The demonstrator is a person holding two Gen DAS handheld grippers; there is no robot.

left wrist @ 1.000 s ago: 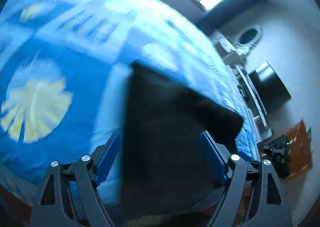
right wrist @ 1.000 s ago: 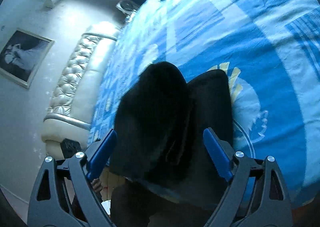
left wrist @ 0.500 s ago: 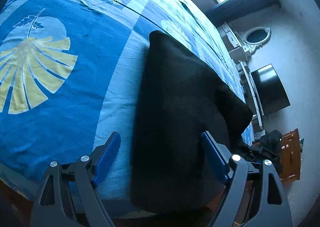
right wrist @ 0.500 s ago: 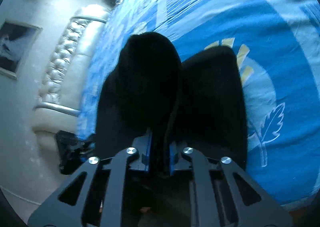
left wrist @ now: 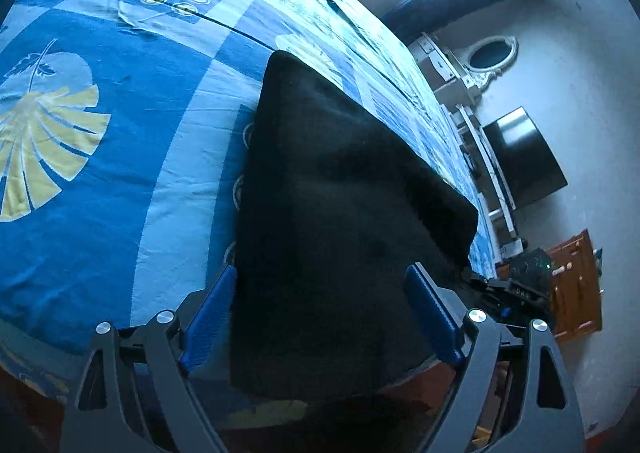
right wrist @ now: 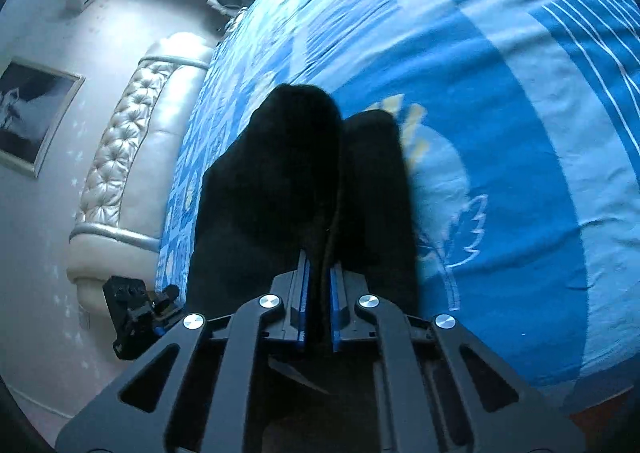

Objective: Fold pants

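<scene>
Black pants [left wrist: 332, 189] lie on a blue patterned bedsheet [left wrist: 120, 157], reaching over the near edge of the bed. My left gripper [left wrist: 320, 309] is open, its blue fingers on either side of the near end of the pants, gripping nothing. In the right wrist view the pants [right wrist: 280, 173] show as two dark lobes on the sheet [right wrist: 520, 133]. My right gripper [right wrist: 319, 293] is shut on a raised fold of the pants at their near edge. The other gripper [right wrist: 136, 309] shows at the left beside the pants.
A padded white headboard [right wrist: 132, 157] and a framed picture [right wrist: 32, 113] are at the left in the right wrist view. A dark screen [left wrist: 524, 157], white shelf unit [left wrist: 452, 69] and wooden cabinet [left wrist: 576, 285] stand beyond the bed.
My right gripper closed on the near edge of the pants and still holds it. My left gripper stayed open and settled over the near end of the pants.
</scene>
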